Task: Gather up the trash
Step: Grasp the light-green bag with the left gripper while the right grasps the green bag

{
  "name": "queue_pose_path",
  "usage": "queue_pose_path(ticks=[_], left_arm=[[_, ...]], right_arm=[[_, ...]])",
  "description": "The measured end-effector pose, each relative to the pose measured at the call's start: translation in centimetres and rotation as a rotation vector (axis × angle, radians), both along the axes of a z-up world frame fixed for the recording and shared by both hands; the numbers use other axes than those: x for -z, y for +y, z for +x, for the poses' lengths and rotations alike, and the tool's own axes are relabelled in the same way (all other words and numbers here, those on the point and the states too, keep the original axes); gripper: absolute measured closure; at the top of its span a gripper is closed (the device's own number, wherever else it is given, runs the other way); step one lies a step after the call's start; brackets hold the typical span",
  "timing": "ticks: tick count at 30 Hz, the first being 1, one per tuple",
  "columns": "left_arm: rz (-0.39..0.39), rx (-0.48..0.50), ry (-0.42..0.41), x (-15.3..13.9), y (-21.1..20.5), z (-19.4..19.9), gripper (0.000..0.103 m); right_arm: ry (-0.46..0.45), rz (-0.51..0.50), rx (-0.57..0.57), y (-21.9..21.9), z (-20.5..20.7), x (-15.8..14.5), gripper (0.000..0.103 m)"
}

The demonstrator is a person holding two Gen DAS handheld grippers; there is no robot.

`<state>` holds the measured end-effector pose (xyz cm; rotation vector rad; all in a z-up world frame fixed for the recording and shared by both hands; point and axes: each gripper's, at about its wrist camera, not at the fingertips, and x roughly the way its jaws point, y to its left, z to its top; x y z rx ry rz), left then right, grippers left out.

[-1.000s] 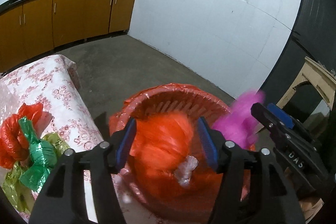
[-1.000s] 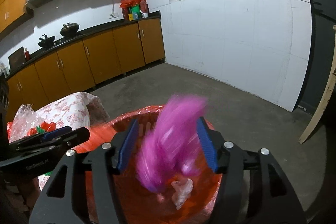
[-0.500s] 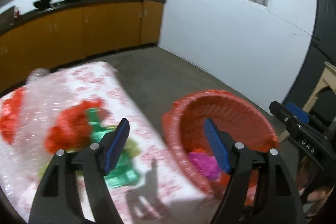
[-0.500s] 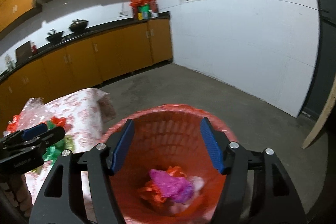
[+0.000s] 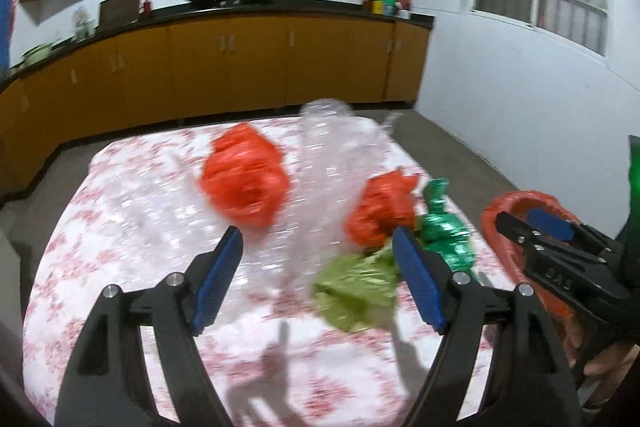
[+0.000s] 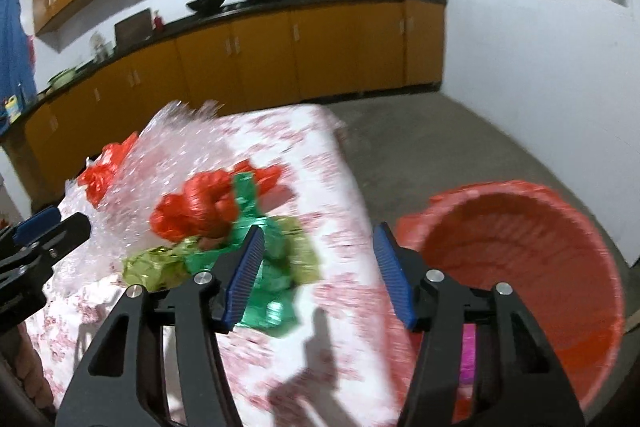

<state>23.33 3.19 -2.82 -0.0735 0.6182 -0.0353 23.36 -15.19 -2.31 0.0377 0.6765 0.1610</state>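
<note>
both grippers hang empty above the floral table (image 5: 120, 267). the left gripper (image 5: 316, 279) is opening, nothing between its jaws; the right gripper (image 6: 318, 271) is closing on air. crumpled bags lie at the left gripper's twelve to two o'clock: red bag (image 5: 244, 179), yellow-green bag (image 5: 356, 287), green bag (image 5: 444, 235). each gripper should straddle one bag fully before squeezing, then carry it to the red bin (image 6: 520, 251) at the right gripper's three o'clock.

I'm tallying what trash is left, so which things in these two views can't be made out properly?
- Bin contents: right wrist view, the gripper's own finger covers all but a pink scrap.
- Bin in the left wrist view: the right gripper and the frame edge cut it off.
- Clear plastic: motion blur hides its outline in both views.
- Green wrappers: smeared, count unclear.
</note>
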Motion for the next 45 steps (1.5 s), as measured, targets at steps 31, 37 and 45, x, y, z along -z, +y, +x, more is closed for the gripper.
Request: queue_pose_path(ticks=[31, 37, 45], left_arm=[[0.024, 0.103, 0.07, 2.3, -2.8, 0.8, 0.034], [0.078, 0.143, 0.143, 4.1, -4.9, 2.3, 0.044], [0.072, 0.158, 0.208, 5.8, -5.1, 3.9, 0.082]], right_arm=[[0.042, 0.025, -0.025, -0.8, -1.3, -0.1, 0.074], [0.054, 0.036, 0.012, -2.6, -2.1, -0.1, 0.074], [0.068, 0.047, 0.036, -3.5, -2.4, 0.5, 0.074]])
